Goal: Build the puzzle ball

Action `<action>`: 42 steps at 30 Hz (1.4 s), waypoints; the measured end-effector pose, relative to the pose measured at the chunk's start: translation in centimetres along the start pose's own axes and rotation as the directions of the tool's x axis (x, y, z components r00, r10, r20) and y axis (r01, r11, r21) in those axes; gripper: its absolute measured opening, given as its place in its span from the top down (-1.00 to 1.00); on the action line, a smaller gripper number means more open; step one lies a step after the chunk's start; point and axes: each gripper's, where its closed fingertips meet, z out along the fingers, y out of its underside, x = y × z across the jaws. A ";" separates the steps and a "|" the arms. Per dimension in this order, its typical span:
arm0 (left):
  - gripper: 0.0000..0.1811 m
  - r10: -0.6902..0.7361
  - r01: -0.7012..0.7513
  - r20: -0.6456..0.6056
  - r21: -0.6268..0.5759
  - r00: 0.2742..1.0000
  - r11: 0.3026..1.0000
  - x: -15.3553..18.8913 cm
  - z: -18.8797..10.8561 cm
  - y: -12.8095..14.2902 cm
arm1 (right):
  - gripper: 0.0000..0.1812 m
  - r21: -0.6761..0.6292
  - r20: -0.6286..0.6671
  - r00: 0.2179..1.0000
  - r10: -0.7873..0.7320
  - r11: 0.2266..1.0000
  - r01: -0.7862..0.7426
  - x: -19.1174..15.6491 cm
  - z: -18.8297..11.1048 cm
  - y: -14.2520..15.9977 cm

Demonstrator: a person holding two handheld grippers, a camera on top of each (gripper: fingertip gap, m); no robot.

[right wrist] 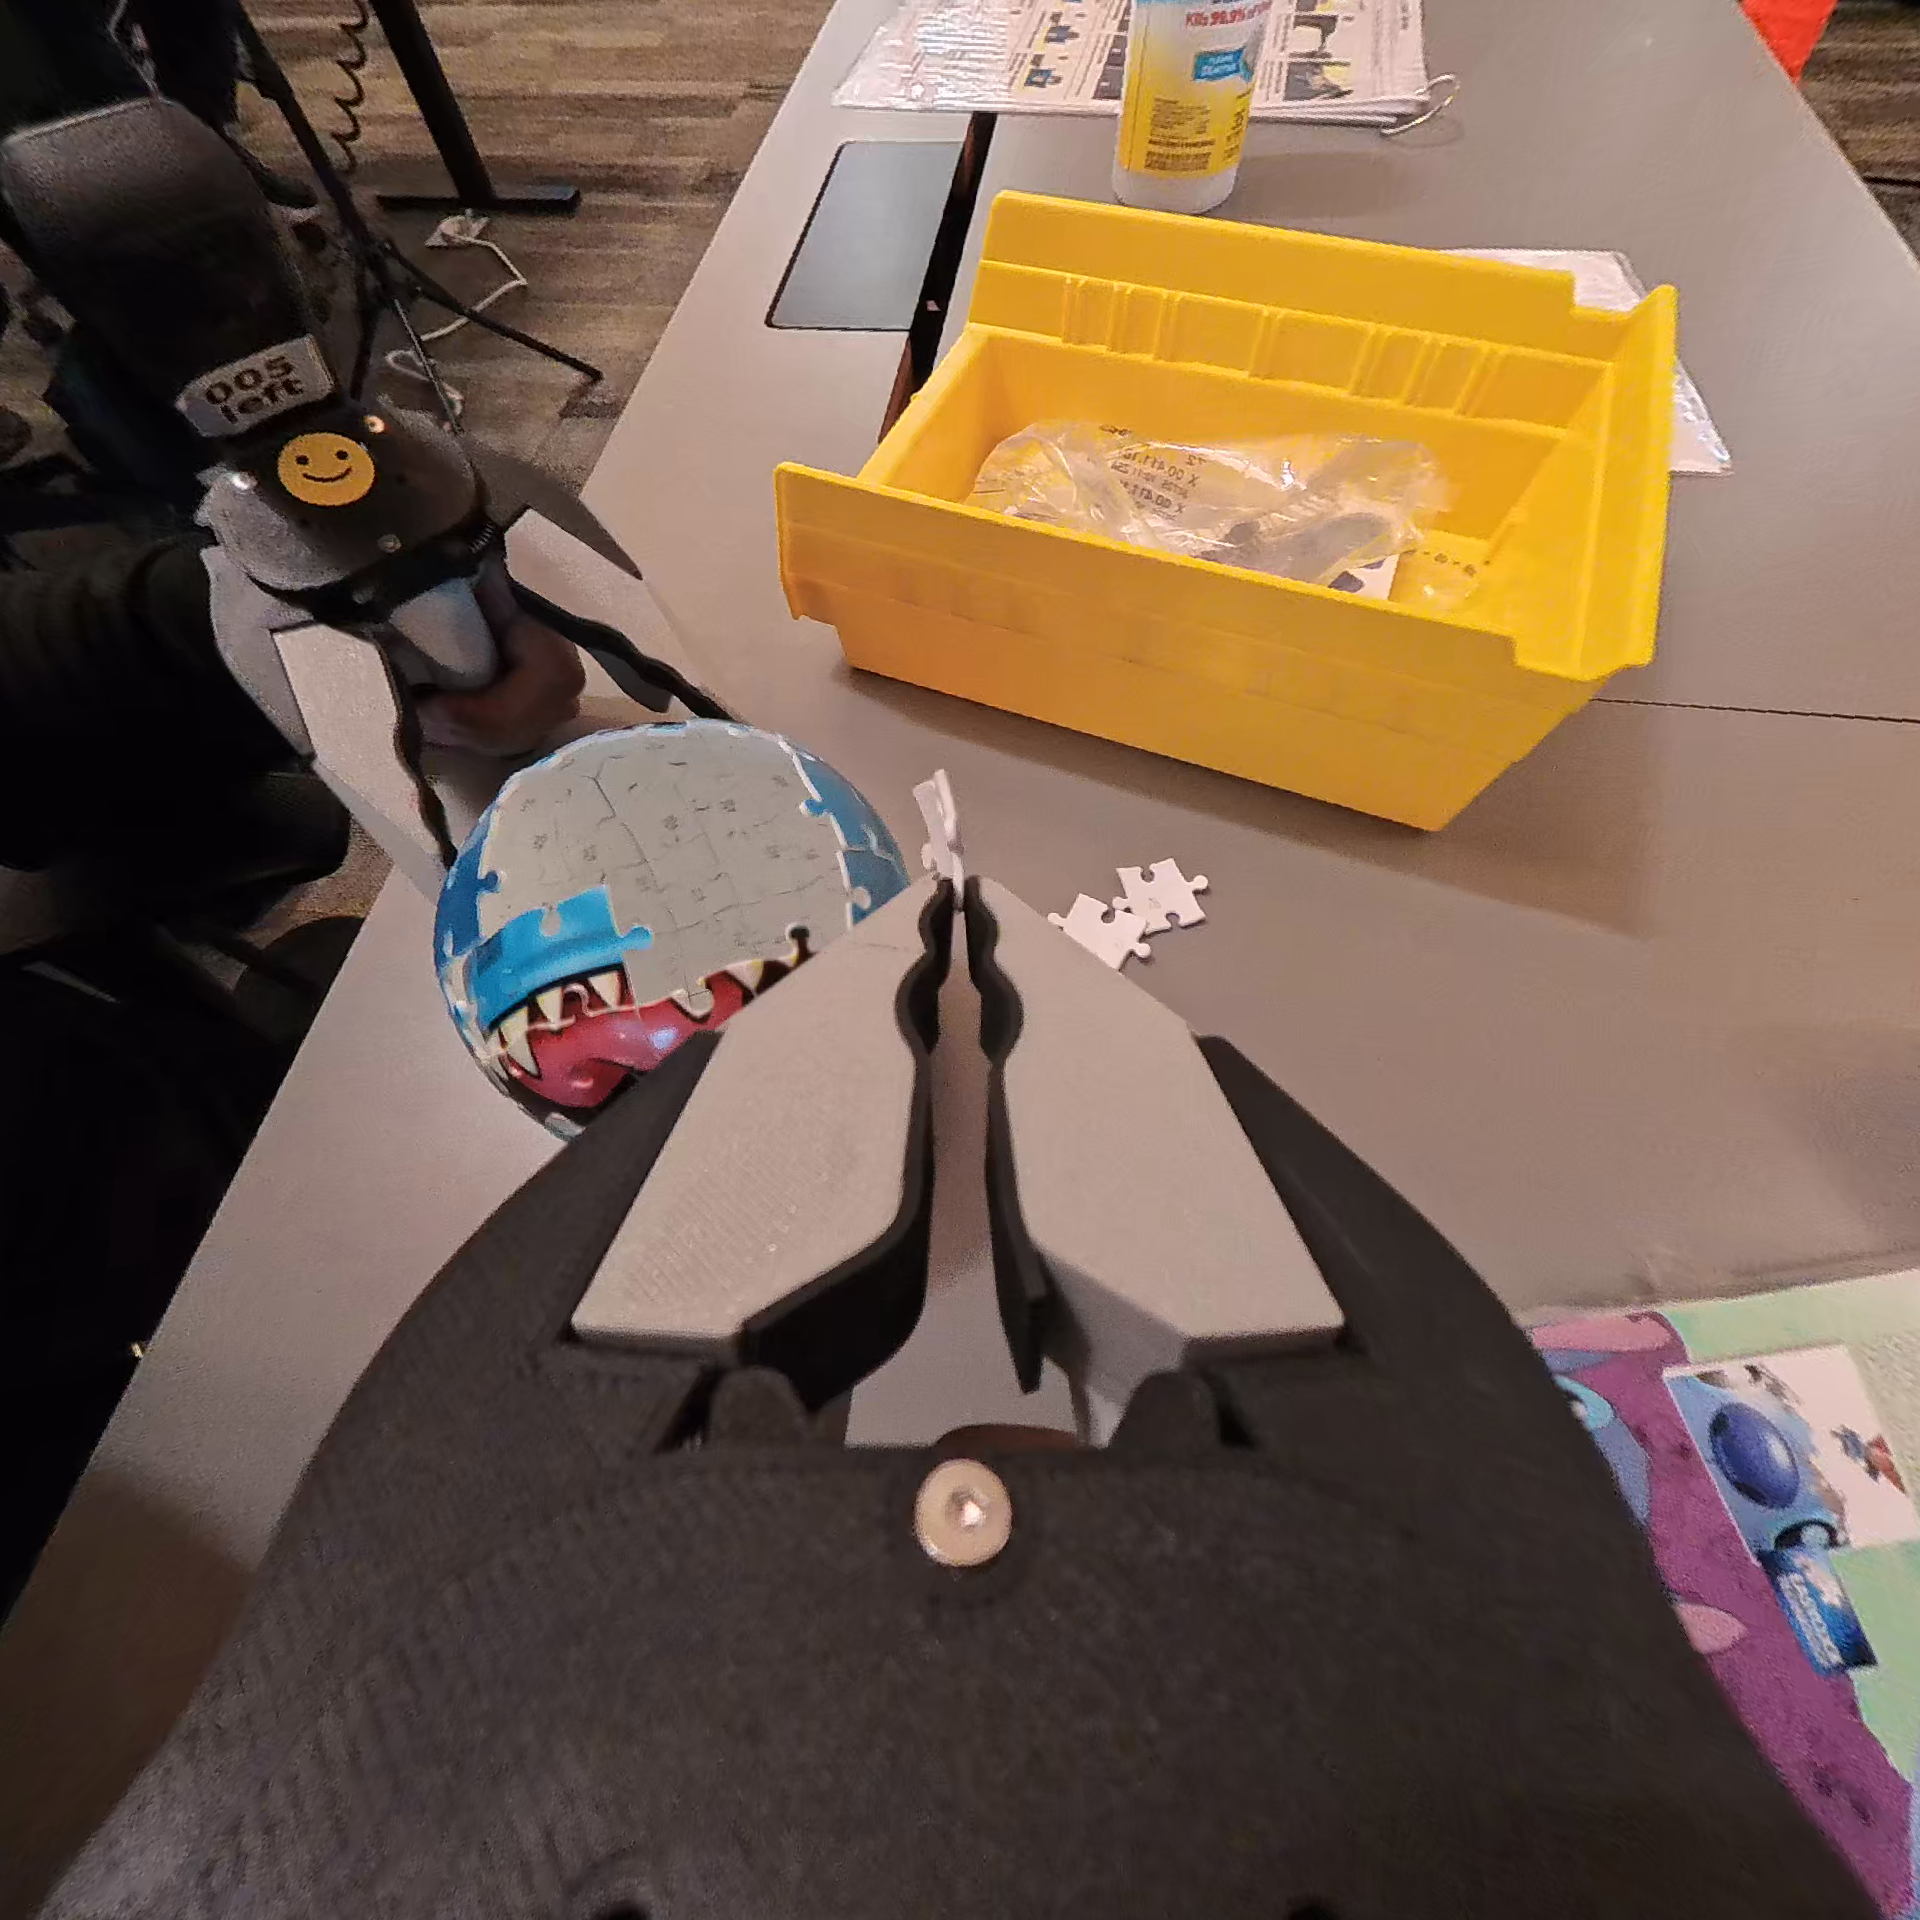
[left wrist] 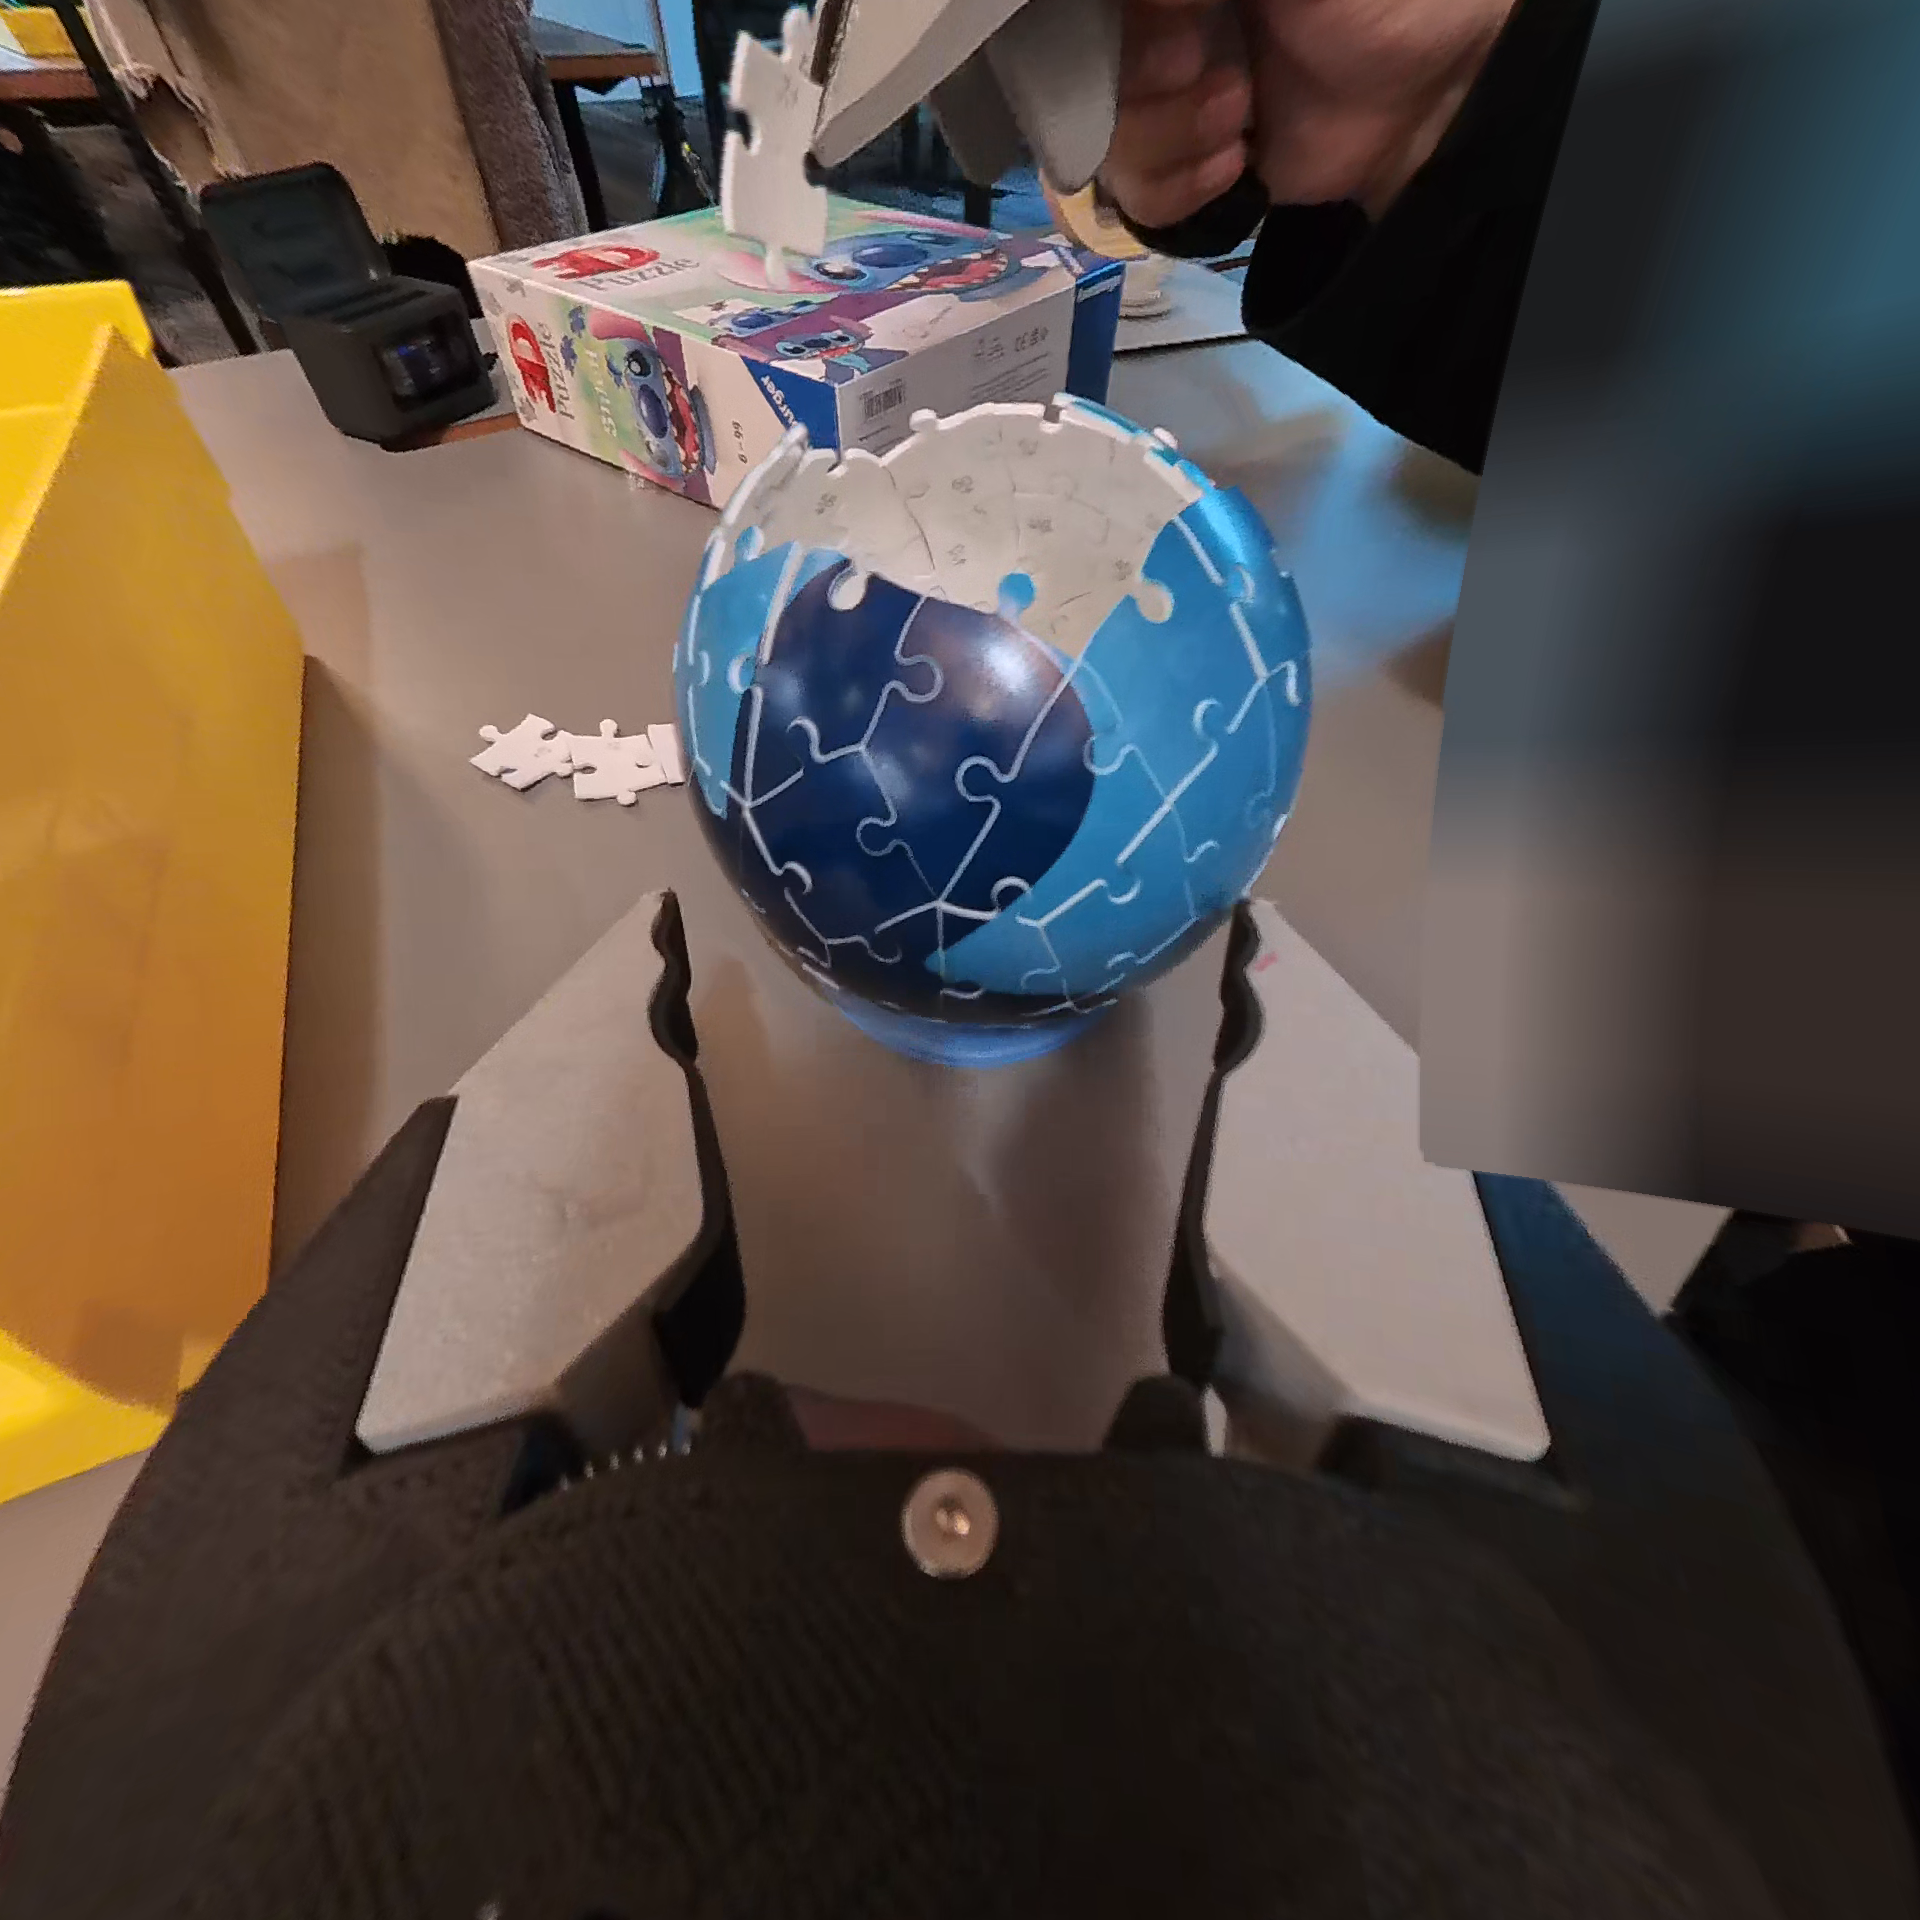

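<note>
A: Puzzle ball (left wrist: 992,727) at centre frame on the grey table (left wrist: 468,582), seated on a blue base, top gap open with white piece backs showing.

B: Left gripper (left wrist: 956,935) low in frame, spread wide just short of the ball, gripping nothing. Right gripper (right wrist: 958,883) pinched onto one white piece (right wrist: 940,826), seen upper centre in the left view above the gap.

A: Risks?

B: Thin edge grip, so likely twisting or dropping on contact. No bracing yet, so possibly rocking the ball or popping neighbours. Two spare pieces (right wrist: 1132,909) lying just beside the ball.
</note>
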 end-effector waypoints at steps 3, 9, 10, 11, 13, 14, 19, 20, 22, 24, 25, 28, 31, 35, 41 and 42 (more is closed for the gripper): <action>-0.11 0.014 -0.014 -0.006 -0.019 1.000 1.000 0.4 0.6 0.2 | 1.00 -0.036 0.019 1.000 0.009 0.999 -0.008 -0.1 0.7 0.0; -0.10 0.015 -0.016 -0.004 -0.030 1.000 0.999 0.6 1.0 0.3 | 1.00 -0.122 0.081 0.997 0.004 0.993 0.006 -1.0 1.6 0.1; -0.10 0.015 -0.015 -0.004 -0.031 1.000 0.999 0.6 1.0 0.3 | 1.00 -0.128 0.085 0.996 -0.007 0.992 0.018 -1.2 1.7 0.1; -0.10 0.014 -0.014 -0.004 -0.033 1.000 0.999 0.6 1.1 0.3 | 1.00 -0.130 0.088 0.996 -0.017 0.991 0.029 -1.3 1.9 0.0; -0.10 0.014 -0.014 -0.003 -0.033 1.000 0.999 0.6 1.0 0.3 | 1.00 -0.132 0.094 0.995 -0.034 0.990 0.046 -1.5 2.0 0.0; -0.10 0.014 -0.014 -0.003 -0.033 1.000 0.999 0.6 1.1 0.3 | 1.00 -0.131 0.096 0.995 -0.041 0.990 0.054 -1.6 2.1 0.0; -0.10 0.014 -0.014 -0.006 -0.034 1.000 0.999 0.6 1.0 0.3 | 1.00 -0.079 0.085 0.993 -0.083 0.993 0.090 -1.6 2.1 -0.7; -0.09 0.017 -0.017 -0.005 -0.035 1.000 0.999 0.6 0.9 0.2 | 1.00 -0.045 0.098 0.991 -0.096 0.994 0.101 -1.8 2.0 -1.1; -0.07 0.021 -0.021 0.006 -0.028 1.000 0.999 0.3 0.1 -0.3 | 1.00 0.047 0.164 0.981 -0.103 0.994 0.097 -3.0 1.7 -2.3; 0.05 0.006 -0.006 -0.001 -0.001 1.000 1.000 -0.1 -1.4 -1.5 | 1.00 0.117 0.226 0.971 -0.079 0.992 0.053 -3.7 1.5 -3.2; 0.15 -0.005 0.004 0.013 0.037 1.000 0.999 -0.6 -2.4 -2.8 | 1.00 0.138 0.248 0.967 -0.057 0.990 0.023 -3.8 1.5 -3.4; 0.52 -0.029 0.009 0.108 0.182 0.994 0.983 -2.7 -4.7 -8.1 | 1.00 0.211 0.336 0.941 -0.043 0.977 -0.031 -4.5 1.5 -4.1; 0.54 -0.057 0.042 0.103 0.145 0.993 0.989 -3.0 -3.3 -10.7 | 1.00 0.268 0.394 0.918 -0.034 0.960 -0.080 -5.1 1.2 -4.8; 0.52 -0.002 -0.002 0.075 0.054 0.997 0.999 -2.2 0.2 -11.5 | 1.00 0.331 0.450 0.893 -0.018 0.932 -0.148 -5.8 0.4 -5.9; 0.97 0.057 -0.067 0.089 0.110 0.994 0.992 -1.4 0.7 -13.9 | 1.00 0.318 0.432 0.902 -0.015 0.938 -0.136 -6.0 0.9 -5.3; 0.99 0.066 -0.072 0.077 0.084 0.995 0.994 -1.3 0.7 -13.7 | 1.00 0.313 0.440 0.898 -0.009 0.939 -0.143 -6.0 0.9 -5.2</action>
